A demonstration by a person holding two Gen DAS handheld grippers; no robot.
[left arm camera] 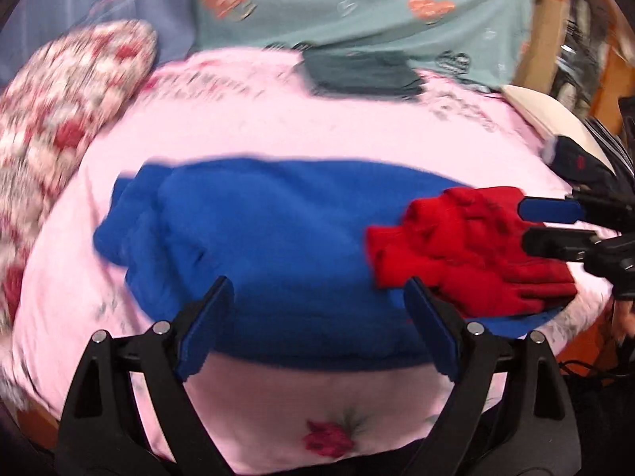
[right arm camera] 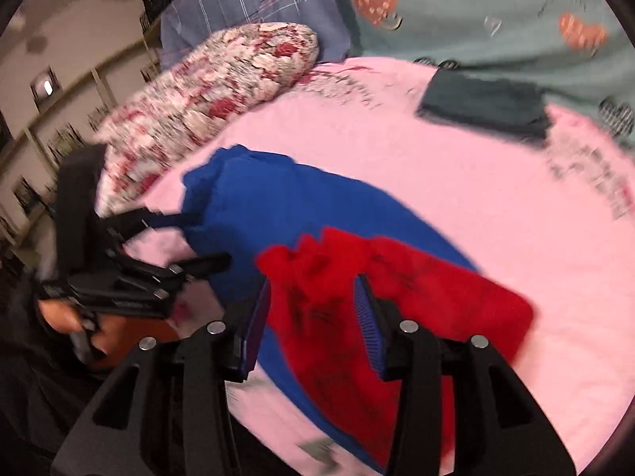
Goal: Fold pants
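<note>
While the blue pants (left arm camera: 278, 246) lie flat across the pink bedspread (left arm camera: 317, 127), my left gripper (left arm camera: 317, 317) hangs spread wide over their near edge, gripping nothing. My right gripper (right arm camera: 313, 317) stands open around the bunched red waist end (right arm camera: 381, 309), ready, I judge, to pinch and fold it over.

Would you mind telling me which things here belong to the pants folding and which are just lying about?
Part of the job:
- blue pants
- red garment lying on them
- left gripper, open
- right gripper, open around the red cloth

Just lying about:
- pink sheet
- floral pillow
- dark folded cloth
- heart-print bedding
</note>
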